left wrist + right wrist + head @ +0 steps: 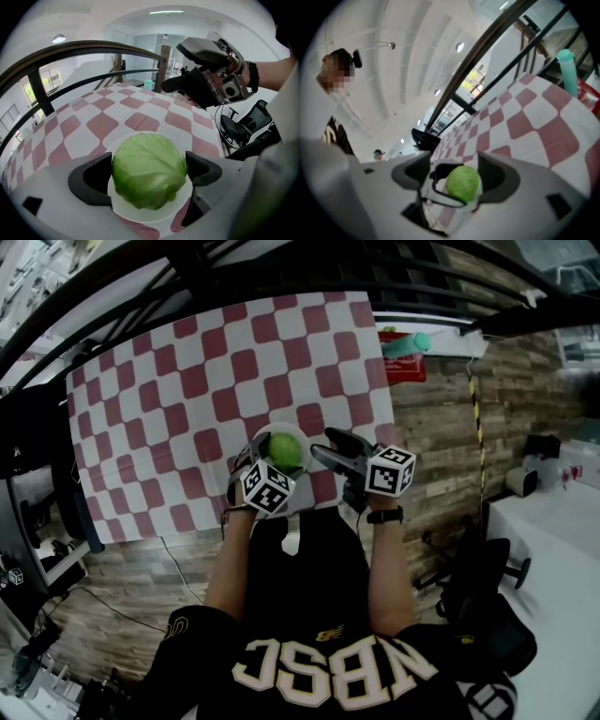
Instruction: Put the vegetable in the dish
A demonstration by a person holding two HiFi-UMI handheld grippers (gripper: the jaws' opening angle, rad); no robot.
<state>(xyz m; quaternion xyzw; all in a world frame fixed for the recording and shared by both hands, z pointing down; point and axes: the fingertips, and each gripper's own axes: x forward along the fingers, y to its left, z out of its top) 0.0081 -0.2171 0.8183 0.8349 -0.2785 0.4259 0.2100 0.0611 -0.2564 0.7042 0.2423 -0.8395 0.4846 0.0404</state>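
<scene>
The left tool (149, 172) clamps the round green cabbage (284, 450), seating it on the white round dish (140, 215). The right tool (323, 446) hangs open and empty, clear of the red-and-white checked table (187, 381).

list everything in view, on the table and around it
cabbage: one, green, in the dish
dish: one, white, on the tablecloth, near the person
tablecloth: one, red and white checked, over the table
bottle: one, teal, past the cloth's far right corner
box: one, red, beside the bottle
left gripper: one, grey, jaws against the cabbage's sides
right gripper: one, grey, open, empty, raised right of the dish
</scene>
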